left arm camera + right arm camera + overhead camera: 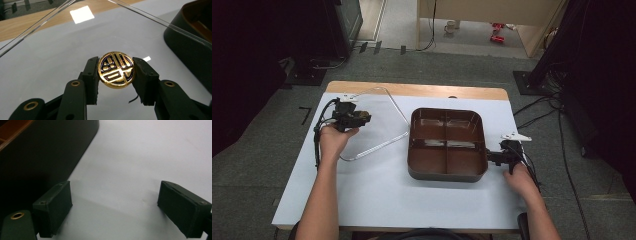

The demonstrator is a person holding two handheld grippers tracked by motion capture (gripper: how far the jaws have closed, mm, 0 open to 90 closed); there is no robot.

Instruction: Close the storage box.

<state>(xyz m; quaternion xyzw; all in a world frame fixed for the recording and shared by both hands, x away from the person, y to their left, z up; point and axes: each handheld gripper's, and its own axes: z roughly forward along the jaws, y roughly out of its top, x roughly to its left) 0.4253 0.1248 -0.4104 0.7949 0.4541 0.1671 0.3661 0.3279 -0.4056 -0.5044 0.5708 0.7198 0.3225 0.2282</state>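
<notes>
A white table [377,195] carries a dark brown four-compartment tray [447,175] right of centre, its rim and walls dark, its floor a warmer brown. To the tray's left a clear plastic lid [382,120] lies with one edge apparently raised off the tabletop, though its transparent sheet is hard to read from above. Over that lid, well left of the tray, the left gripper [353,118] is clamped on a round gold knob [117,70] bearing a black stylised emblem; the left gripper view shows both pads pressing the knob's rim through the clear lid. At the tray's right wall, the right gripper [492,157] stands slack, its jaws spread wide with only bare table between them, one pad just beside the tray's dark corner.
</notes>
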